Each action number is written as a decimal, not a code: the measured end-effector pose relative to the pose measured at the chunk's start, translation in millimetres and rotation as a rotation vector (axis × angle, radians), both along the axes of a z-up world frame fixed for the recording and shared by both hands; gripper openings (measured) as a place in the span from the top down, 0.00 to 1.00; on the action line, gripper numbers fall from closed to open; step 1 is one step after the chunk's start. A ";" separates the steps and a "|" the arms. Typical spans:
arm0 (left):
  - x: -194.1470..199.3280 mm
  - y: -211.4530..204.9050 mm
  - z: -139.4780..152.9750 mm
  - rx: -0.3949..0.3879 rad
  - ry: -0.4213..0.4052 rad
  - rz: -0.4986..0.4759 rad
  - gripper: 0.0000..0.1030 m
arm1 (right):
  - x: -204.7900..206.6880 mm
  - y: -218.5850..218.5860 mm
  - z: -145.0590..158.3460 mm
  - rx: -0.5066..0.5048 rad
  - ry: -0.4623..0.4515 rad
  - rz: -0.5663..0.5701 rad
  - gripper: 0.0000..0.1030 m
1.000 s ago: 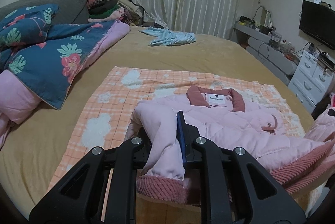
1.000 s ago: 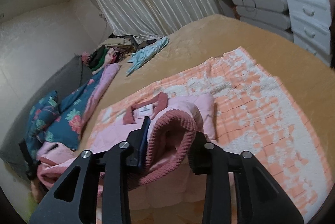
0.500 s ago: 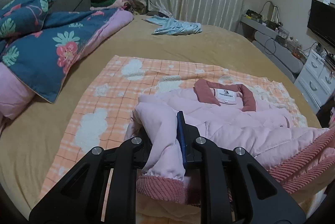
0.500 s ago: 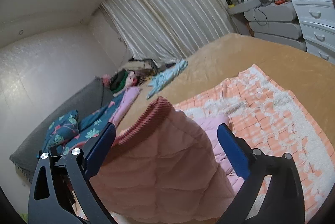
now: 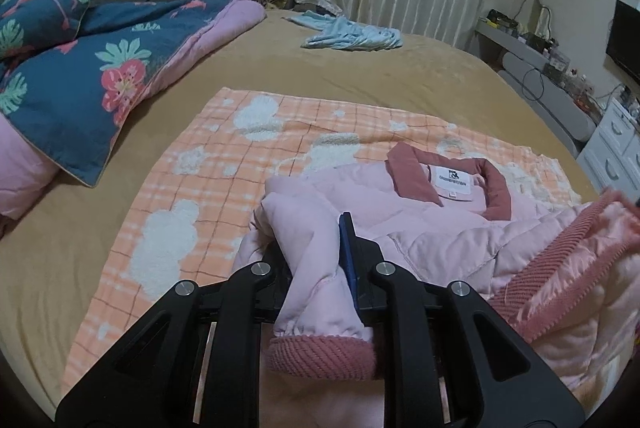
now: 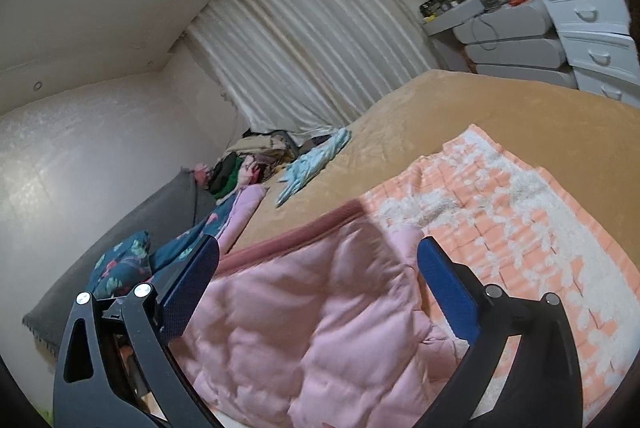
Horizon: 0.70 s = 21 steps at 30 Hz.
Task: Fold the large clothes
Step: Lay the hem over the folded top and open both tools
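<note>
The quilted pale-pink padded jacket with a dusty-rose ribbed collar and cuffs [image 5: 432,228] lies on the orange-and-white checked fleece blanket [image 5: 224,155] spread over the tan bed [image 5: 360,67], collar toward the far side and hem toward the near edge, so its long axis runs near to far. The left hand-held gripper [image 5: 316,268] is clenched on the jacket's left sleeve [image 5: 312,260], just above the ribbed cuff, which hangs out below the jaws at the near edge. The right hand-held gripper [image 6: 316,292] stands released, its blue pads wide apart, with the jacket's shiny pink lining and ribbed hem [image 6: 296,236] lying between and ahead of the fingers, not gripped (whether cloth rests on a pad is hard to say). The jacket body lies ahead and to the right of the left hand-held gripper, so the sleeve would likely have to travel rightward across the chest; the left hand is the one placed for it.
</note>
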<state>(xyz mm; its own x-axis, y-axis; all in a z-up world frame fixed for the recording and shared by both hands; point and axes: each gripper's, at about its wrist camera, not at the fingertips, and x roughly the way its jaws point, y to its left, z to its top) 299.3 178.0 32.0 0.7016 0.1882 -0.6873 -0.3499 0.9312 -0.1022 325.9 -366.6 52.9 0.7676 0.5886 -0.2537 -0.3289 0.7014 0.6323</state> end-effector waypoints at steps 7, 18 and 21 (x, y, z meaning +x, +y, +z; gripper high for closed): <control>12.5 12.9 -14.2 -0.043 0.024 0.032 0.84 | 23.4 34.2 -40.1 -0.231 0.171 0.061 0.04; -12.7 9.6 25.4 -0.069 -0.129 -0.053 0.12 | 45.5 82.2 -105.1 -0.354 0.283 0.124 0.04; -23.0 18.9 30.2 -0.036 -0.132 -0.040 0.10 | 46.1 88.0 -103.0 -0.375 0.263 0.117 0.04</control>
